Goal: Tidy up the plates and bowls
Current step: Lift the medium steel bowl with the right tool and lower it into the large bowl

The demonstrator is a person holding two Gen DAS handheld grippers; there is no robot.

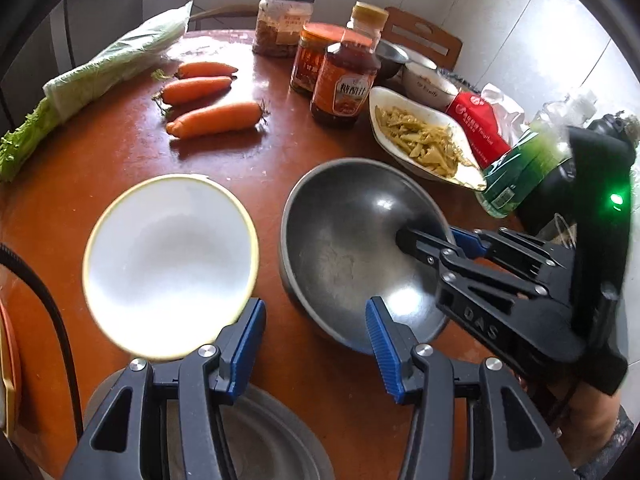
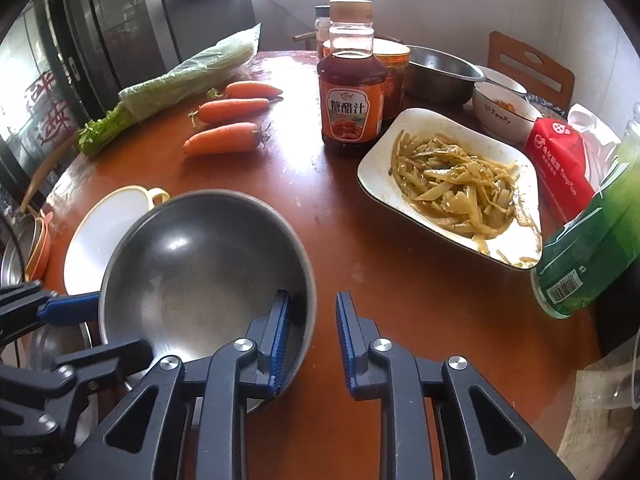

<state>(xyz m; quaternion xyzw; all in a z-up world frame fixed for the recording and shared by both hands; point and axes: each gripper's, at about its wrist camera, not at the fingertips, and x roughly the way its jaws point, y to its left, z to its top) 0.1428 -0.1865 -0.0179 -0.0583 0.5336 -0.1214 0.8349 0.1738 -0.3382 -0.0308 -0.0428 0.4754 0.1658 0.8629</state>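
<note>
A steel bowl [image 1: 344, 248] [image 2: 200, 264] sits at the near side of the round brown table [image 1: 256, 168]. My right gripper [image 2: 312, 296] [image 1: 428, 234] straddles its right rim, one finger inside and one outside, closed narrowly on the rim. A white bowl with a yellow rim and handle [image 1: 168, 256] [image 2: 104, 232] lies just left of the steel bowl. My left gripper [image 1: 314, 308] hovers open between the two bowls, with only bare table between its pads. Its left finger is beside the white bowl and its right pad is at the steel bowl's near rim.
A grey steel dish [image 1: 272, 436] lies under my left gripper. Behind are three carrots [image 1: 218, 118], bagged greens [image 1: 112, 68], sauce jars [image 1: 344, 80], a white dish of stir-fry [image 1: 424, 136], a red packet [image 1: 480, 120] and a green bottle [image 1: 524, 168]. Another steel bowl [image 2: 440, 72] and white bowl [image 2: 504, 114] stand far right.
</note>
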